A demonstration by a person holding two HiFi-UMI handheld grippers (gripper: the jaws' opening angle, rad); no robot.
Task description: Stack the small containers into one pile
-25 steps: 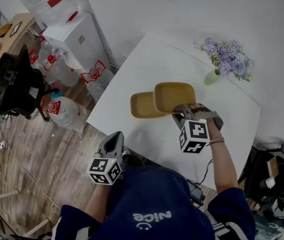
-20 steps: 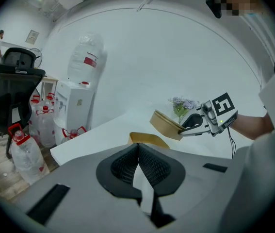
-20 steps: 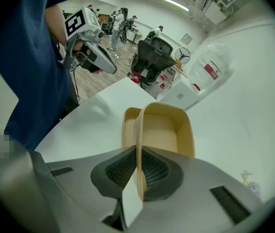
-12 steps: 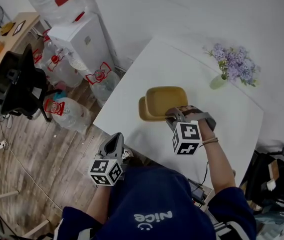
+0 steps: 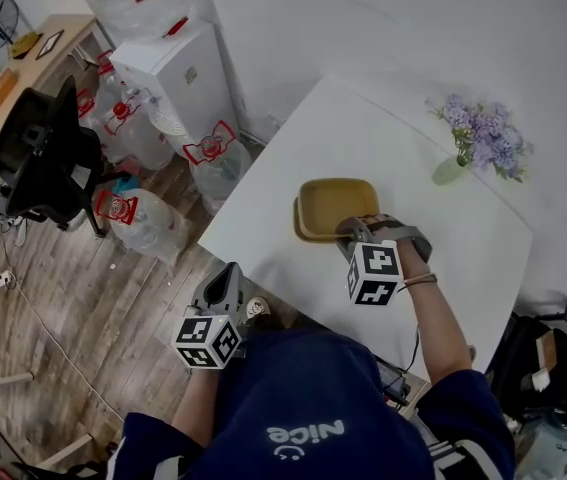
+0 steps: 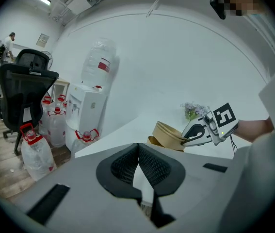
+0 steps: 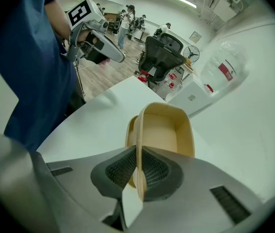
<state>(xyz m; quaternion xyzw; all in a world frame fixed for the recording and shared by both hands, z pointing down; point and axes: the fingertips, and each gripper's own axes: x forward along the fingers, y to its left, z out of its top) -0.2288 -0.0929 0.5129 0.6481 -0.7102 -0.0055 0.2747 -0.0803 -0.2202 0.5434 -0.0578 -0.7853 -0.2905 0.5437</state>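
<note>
In the head view, we are seeing the right gripper [image 5: 347, 231] clamping the near rim of the top container [image 5: 335, 200]. This container is sitting over the lower container [image 5: 299, 220], near the left edge of the table [image 5: 433, 238].

The right gripper view is showing what the head view is not. The jaws are pinching the thin wall, nearly closed, and the lower container's rim is peeking out at left.

The left gripper view is giving the side profile, where the top container is tilting above the lower one. It is also showing the left gripper [image 6: 138, 166] with its jaws together and nothing between them. In the head view this gripper is hanging off the table, over the wooden floor [image 5: 83, 308].

The shirt [image 5: 303, 433] is carrying the word "nice", upside down. The bottles [image 5: 128, 218] are bearing red labels, too small for reading.

Bare tabletop is lying to the right of and below the containers. The flowers [image 5: 483, 133] are standing well apart, at the far right.
</note>
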